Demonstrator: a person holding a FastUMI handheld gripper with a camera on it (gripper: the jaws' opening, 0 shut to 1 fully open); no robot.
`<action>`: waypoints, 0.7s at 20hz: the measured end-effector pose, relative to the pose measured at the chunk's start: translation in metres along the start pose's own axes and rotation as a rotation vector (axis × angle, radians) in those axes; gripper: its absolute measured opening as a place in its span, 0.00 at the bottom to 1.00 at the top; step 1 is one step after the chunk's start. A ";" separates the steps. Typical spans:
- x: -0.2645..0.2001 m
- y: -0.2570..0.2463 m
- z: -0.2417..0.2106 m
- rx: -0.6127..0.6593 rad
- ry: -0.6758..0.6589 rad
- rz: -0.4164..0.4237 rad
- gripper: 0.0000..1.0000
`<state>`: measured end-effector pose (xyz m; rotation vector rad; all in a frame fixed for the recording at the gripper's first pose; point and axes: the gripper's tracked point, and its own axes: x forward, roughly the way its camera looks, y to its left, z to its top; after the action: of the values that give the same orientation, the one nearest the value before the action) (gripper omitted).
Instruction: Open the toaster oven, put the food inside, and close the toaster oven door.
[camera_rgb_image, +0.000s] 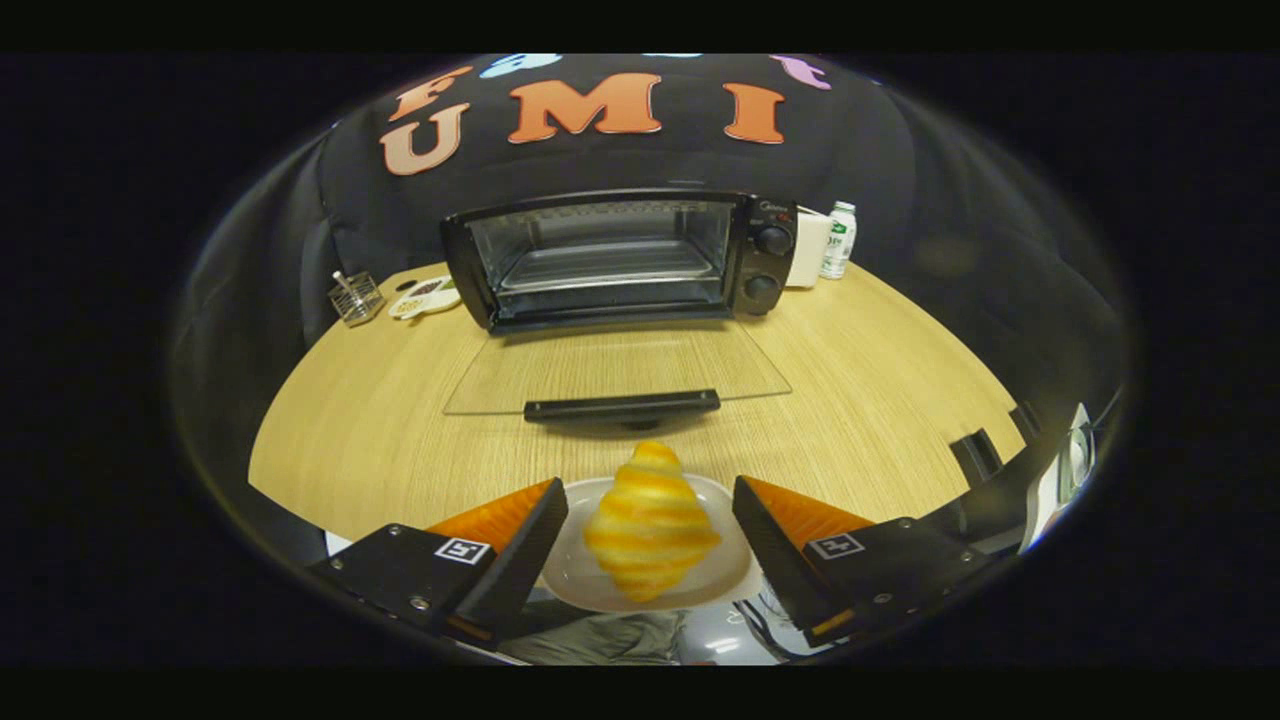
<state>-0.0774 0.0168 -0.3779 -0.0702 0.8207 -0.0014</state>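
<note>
The gripper (650, 545) is positioned at the near edge of the bench (880, 400), with its two fingers spread wide apart. Neither finger touches anything. Between the fingers sits a white plate (575, 575), and on the plate lies a croissant (650, 525), golden with pale bands, its long axis pointing away from the gripper. A clear gap remains on each side between the croissant and the fingers.

Just beyond the plate, the toaster oven door (617, 375) lies fully lowered, its glass panel roughly flat above the wooden surface. The dark door handle (622, 406) runs along the door's near edge, close to the far tip of the croissant.

Behind the door stands the toaster oven (620, 258), cavity open and facing the gripper. A wire rack (605, 265) is visible inside. Two round knobs (772, 240) are stacked on the control panel at the right of the cavity.

To the left of the oven are a small wire basket (355, 298) and a shallow dish (425, 296). To the right, behind the control panel, stand a white container (808, 250) and a small bottle (839, 240).
</note>
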 end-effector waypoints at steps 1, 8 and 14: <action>-0.003 0.000 -0.006 -0.001 0.005 -0.001 1.00; -0.002 0.007 -0.040 0.028 0.057 -0.005 1.00; 0.011 0.006 -0.061 0.046 0.101 -0.021 1.00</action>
<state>-0.1144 0.0183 -0.4274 -0.0353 0.9200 -0.0444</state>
